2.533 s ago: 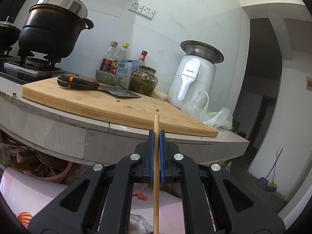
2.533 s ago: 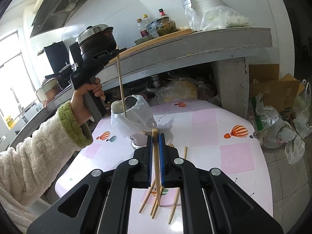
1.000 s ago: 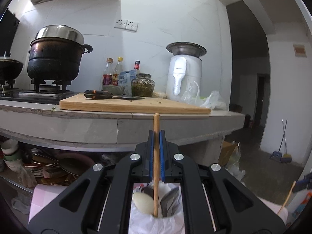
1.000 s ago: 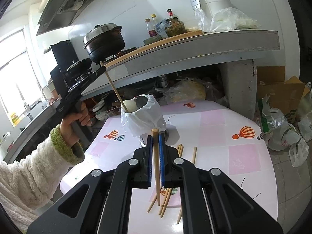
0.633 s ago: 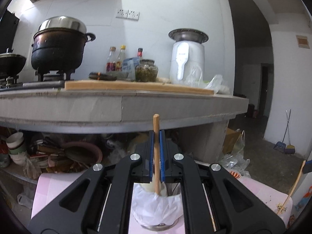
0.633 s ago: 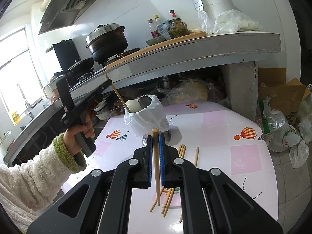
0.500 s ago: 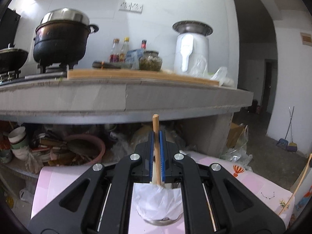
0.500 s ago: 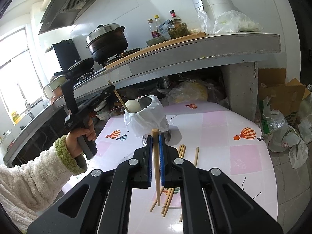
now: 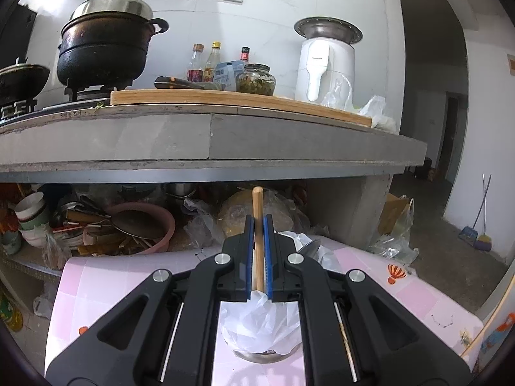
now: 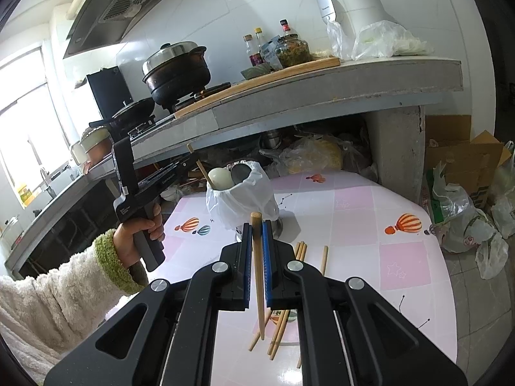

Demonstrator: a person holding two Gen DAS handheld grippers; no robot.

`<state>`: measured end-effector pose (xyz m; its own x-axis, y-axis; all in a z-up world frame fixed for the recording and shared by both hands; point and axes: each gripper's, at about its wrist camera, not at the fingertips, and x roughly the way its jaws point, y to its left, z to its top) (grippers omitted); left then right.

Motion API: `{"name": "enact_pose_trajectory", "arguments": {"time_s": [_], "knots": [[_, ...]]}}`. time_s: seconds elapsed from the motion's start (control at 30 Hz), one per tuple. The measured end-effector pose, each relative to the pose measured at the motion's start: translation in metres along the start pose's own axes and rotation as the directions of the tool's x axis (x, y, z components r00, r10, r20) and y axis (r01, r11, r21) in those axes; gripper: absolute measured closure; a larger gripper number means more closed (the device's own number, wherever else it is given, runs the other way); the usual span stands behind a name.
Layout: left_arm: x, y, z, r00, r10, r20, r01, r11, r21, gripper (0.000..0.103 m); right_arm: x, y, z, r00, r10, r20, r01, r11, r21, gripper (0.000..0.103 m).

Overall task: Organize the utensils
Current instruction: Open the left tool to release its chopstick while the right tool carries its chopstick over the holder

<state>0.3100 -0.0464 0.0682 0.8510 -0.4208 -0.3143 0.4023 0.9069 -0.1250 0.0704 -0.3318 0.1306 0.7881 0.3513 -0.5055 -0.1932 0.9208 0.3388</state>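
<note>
Counter slab (image 10: 322,96) overhangs the cup (image 10: 244,199); table (image 10: 402,257) rightward lies bare.

White tiled wall (image 9: 273,6), grey concrete counter (image 9: 289,141), bright window (image 10: 22,112).

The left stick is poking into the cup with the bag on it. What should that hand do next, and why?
Probably open the left gripper and let go. Its chopstick already slants down into the bagged cup, beside the spoons, so it should drop in. The right gripper holds another chopstick, and more lie on the table.

Both grippers (image 9: 257,225) (image 10: 256,234) clamped, level.
</note>
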Motion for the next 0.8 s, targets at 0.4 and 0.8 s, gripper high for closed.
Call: {"name": "enact_pose_trajectory", "arguments": {"time_s": [0.4, 0.8], "knots": [[-0.055, 0.014, -0.005, 0.999, 0.016, 0.047, -0.012, 0.997, -0.078, 0.057, 0.003, 0.024, 0.084, 0.993, 0.05, 0.103, -0.038, 0.993, -0.112, 0.096], [-0.119, 0.047, -0.074, 0.994, 0.095, -0.049, -0.103, 0.972, -0.212, 0.044, 0.073, 0.059, 0.191, 0.98, 0.118, 0.158, -0.096, 0.986, -0.137, 0.096]]}}
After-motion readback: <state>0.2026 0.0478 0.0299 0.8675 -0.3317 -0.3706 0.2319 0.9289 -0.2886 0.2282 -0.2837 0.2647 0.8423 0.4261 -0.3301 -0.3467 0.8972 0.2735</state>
